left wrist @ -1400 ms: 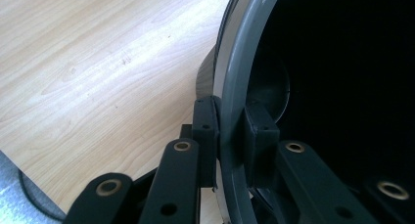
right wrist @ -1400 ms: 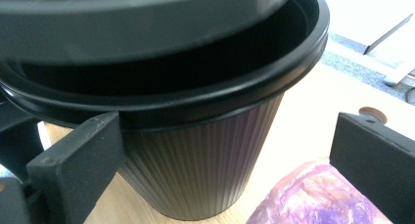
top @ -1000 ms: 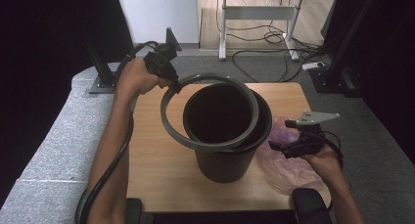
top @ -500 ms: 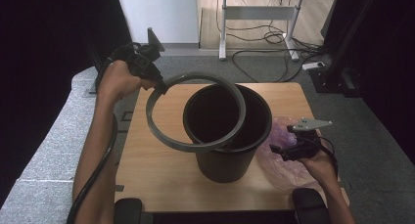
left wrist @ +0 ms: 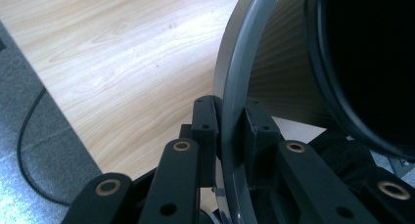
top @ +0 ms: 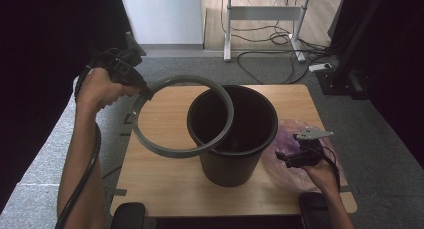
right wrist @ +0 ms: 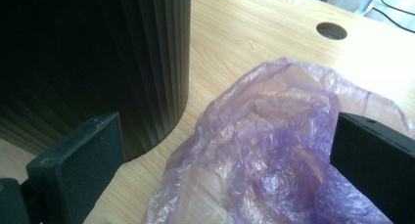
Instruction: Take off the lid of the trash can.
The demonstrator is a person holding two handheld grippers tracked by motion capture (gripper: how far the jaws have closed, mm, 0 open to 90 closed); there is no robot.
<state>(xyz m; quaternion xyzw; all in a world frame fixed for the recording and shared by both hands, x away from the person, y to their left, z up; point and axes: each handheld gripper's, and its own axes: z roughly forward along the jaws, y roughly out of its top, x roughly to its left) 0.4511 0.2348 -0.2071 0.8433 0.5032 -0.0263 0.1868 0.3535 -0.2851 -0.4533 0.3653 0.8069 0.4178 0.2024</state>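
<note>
A black ribbed bin (top: 230, 171) stands in the middle of the wooden table (top: 165, 184). My left gripper (top: 145, 91) is shut on a grey plastic ring (top: 175, 152), holding it tilted above the table's left half. The ring's right arc overlaps the bin's mouth. In the left gripper view the pads (left wrist: 205, 123) clamp the ring's (left wrist: 235, 77) thin edge beside the bin's wall (left wrist: 284, 77). A crumpled purple plastic bag (top: 292, 131) lies right of the bin. My right gripper (top: 282, 159) hovers low over it, open, and the bag (right wrist: 264, 150) lies between and below its wide-spread jaws.
The bin's wall (right wrist: 98, 53) stands close to the right gripper's left jaw. A cable hole (right wrist: 332, 31) is in the tabletop beyond the bag. Grey carpet (top: 40, 189) surrounds the table. A desk frame (top: 260, 19) and cables (top: 270, 44) lie behind.
My left hand carried the ring leftward, off centre from the bin's rim. My right gripper sank toward the purple bag, jaws still open.
</note>
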